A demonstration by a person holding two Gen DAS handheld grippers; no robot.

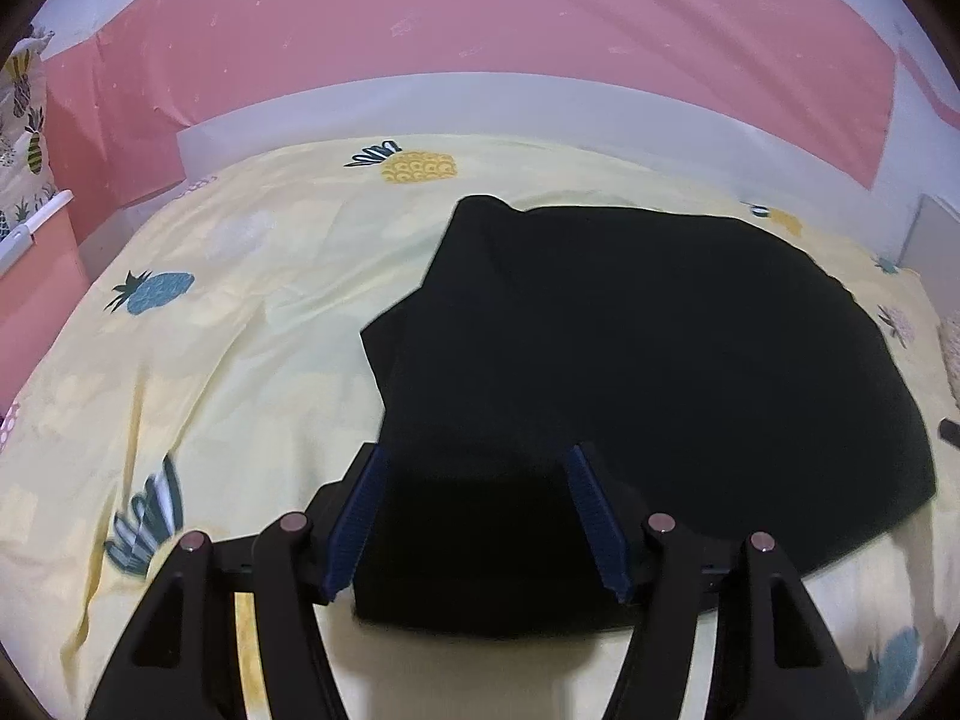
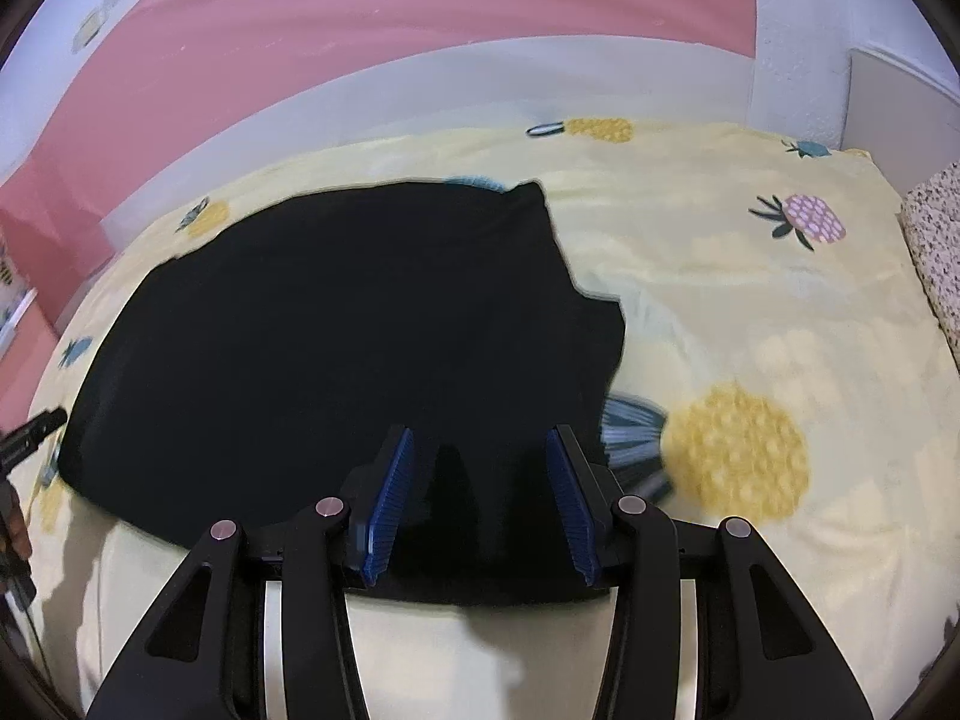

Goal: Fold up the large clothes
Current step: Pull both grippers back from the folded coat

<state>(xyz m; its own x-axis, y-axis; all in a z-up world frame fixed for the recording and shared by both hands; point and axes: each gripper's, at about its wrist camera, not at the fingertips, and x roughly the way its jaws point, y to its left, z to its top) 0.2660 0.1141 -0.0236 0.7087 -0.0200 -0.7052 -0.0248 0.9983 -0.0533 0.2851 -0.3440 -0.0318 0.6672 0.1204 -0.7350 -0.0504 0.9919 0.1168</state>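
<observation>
A large black garment (image 1: pixel 648 360) lies spread on the bed (image 1: pixel 228 324), over a pale yellow sheet printed with pineapples. Its long axis runs across the bed, from one side to the other, roughly parallel to the white headboard (image 1: pixel 480 108) at the far edge. In the left wrist view the cloth narrows to a peaked corner pointing toward the headboard, with a stepped, folded edge along the side facing the bed's left edge. In the right wrist view the same garment (image 2: pixel 336 324) shows a matching peak toward the far edge and a notched edge on the side facing the bed's right edge.

The left hand-held gripper (image 1: pixel 474 516) sits at the garment's near edge with its blue-padded fingers (image 1: pixel 360 516) spread wide; dark cloth fills the gap between them, but they are not pressed onto it. The right hand-held gripper (image 2: pixel 480 498) is likewise released, its fingers (image 2: pixel 393 498) well apart over the near hem, with the fabric lying between them and not pinched.

A pink cloth (image 1: pixel 420 18) hangs on the wall behind the headboard.
</observation>
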